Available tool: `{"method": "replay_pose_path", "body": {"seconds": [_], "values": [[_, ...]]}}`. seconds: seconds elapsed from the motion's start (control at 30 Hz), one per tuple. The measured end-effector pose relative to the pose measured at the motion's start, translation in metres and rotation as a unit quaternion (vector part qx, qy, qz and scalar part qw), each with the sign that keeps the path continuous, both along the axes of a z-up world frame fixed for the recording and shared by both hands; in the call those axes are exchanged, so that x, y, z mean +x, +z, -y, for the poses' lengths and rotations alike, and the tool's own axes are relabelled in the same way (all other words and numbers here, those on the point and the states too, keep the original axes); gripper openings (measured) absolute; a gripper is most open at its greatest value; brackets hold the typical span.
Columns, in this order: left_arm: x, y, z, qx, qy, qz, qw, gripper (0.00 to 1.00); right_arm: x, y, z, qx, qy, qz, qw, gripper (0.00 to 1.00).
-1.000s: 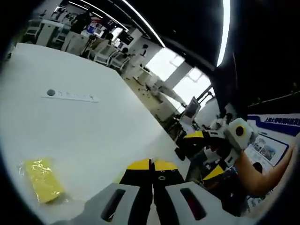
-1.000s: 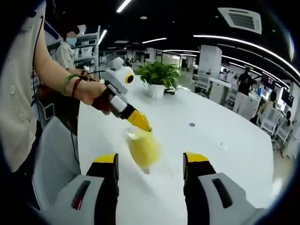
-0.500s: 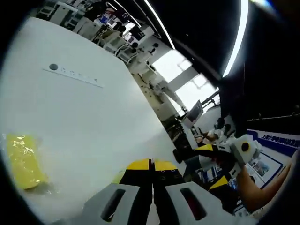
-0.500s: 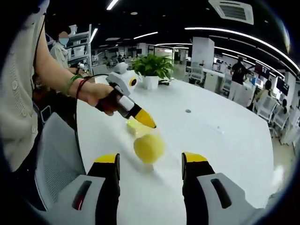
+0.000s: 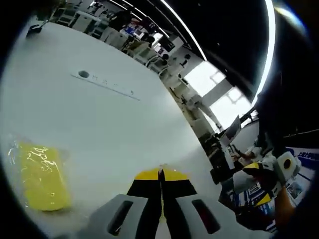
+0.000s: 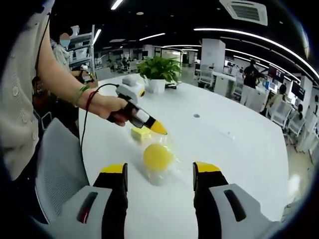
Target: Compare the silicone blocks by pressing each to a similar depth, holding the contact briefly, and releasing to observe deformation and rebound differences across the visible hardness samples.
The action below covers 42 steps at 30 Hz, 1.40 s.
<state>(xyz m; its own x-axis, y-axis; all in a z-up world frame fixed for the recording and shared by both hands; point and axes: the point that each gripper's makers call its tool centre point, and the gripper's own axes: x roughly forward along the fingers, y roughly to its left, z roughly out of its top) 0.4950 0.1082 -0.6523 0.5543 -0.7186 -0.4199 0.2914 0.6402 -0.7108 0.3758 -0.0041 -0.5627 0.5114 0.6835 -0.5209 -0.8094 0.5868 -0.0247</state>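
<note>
left gripper [image 5: 160,174] jaws pressed together above white table [image 5: 99,119]; right gripper [image 6: 159,172] spread before the round yellow silicone block [image 6: 158,157]. likely soft, slippery in wrap; press its top centre.

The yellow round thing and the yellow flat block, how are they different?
The round yellow sample looks like a ball; the flat yellow block is a long rectangle lying flat.
The round sample lies just ahead of the open right claw, with the shut left claw tipped near it; the flat block lies alone on the table, off to the side.
Both are yellow and sit in crinkly clear wrap.
</note>
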Motion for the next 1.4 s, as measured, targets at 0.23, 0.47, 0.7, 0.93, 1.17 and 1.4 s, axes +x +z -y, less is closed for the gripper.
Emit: {"method": "replay_pose_path", "body": {"seconds": [0.23,0.47,0.7,0.93,1.17,1.4], "values": [[0.012,-0.031,-0.009,0.025,0.027,-0.017,0.9992,0.00,0.002,-0.005,0.010,-0.003,-0.008,-0.007,0.9999,0.48],[0.021,-0.055,-0.015,0.036,0.044,-0.042,0.9975,0.00,0.006,-0.010,0.020,-0.010,-0.016,-0.011,0.9998,0.47],[0.025,-0.068,-0.012,0.050,0.054,-0.050,0.9960,0.00,0.008,-0.015,0.027,-0.011,-0.026,-0.015,0.9995,0.46],[0.022,-0.076,-0.010,0.062,0.063,-0.057,0.9945,0.00,0.009,-0.020,0.029,-0.009,-0.031,-0.020,0.9993,0.45],[0.021,-0.080,-0.014,0.062,0.067,-0.062,0.9939,0.00,0.011,-0.020,0.030,-0.007,-0.032,-0.019,0.9993,0.45],[0.019,-0.078,-0.017,0.116,0.023,-0.008,0.9929,0.05,0.012,-0.020,0.025,-0.005,-0.029,-0.019,0.9994,0.45]]}}
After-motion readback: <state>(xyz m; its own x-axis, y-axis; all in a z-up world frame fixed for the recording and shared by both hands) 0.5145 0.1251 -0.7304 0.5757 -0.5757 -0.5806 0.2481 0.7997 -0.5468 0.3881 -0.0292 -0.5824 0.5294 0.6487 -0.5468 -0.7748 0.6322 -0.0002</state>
